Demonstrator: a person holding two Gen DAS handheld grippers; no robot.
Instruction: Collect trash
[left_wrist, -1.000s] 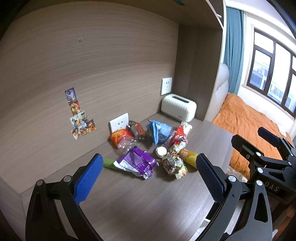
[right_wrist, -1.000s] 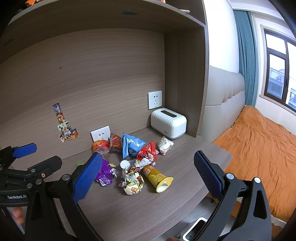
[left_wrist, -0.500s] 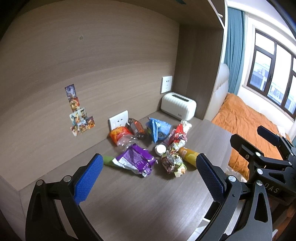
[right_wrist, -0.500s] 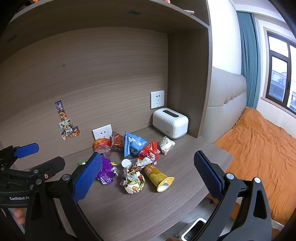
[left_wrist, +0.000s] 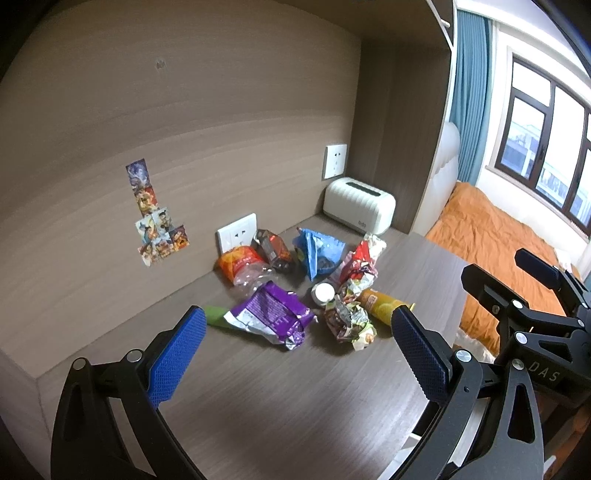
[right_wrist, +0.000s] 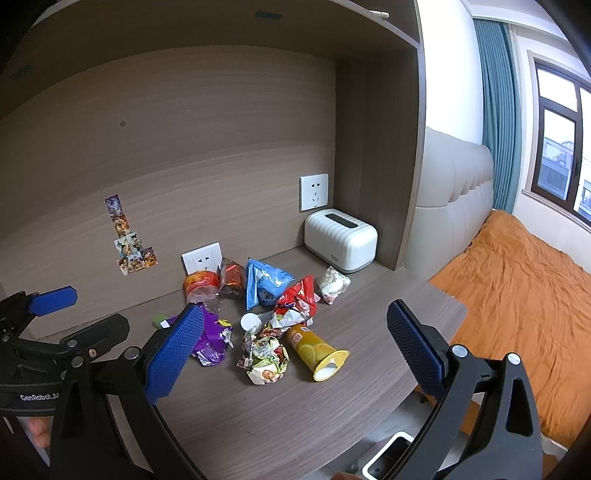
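Observation:
A pile of trash lies on the wooden desk (left_wrist: 280, 398): a purple wrapper (left_wrist: 269, 314), a crumpled wrapper (left_wrist: 347, 321), a yellow chip can (right_wrist: 314, 347), a blue bag (right_wrist: 266, 282), a red bag (right_wrist: 299, 299), a white cap (right_wrist: 251, 322), a crushed plastic bottle (left_wrist: 243, 266) and a white paper wad (right_wrist: 334, 285). My left gripper (left_wrist: 295, 354) is open and empty, held above the desk short of the pile. My right gripper (right_wrist: 291, 350) is open and empty, also short of the pile. Each gripper shows at the edge of the other's view.
A white box-shaped appliance (right_wrist: 340, 240) stands in the back right corner under a wall socket (right_wrist: 314, 192). Another socket (left_wrist: 236, 232) and stickers (left_wrist: 155, 218) are on the back panel. An orange bed (right_wrist: 524, 295) lies right of the desk. A white bin rim (right_wrist: 388, 458) shows below the desk edge.
Both grippers have tilted and drifted slightly, so the pile sits a little lower in view; nothing was grasped or moved.

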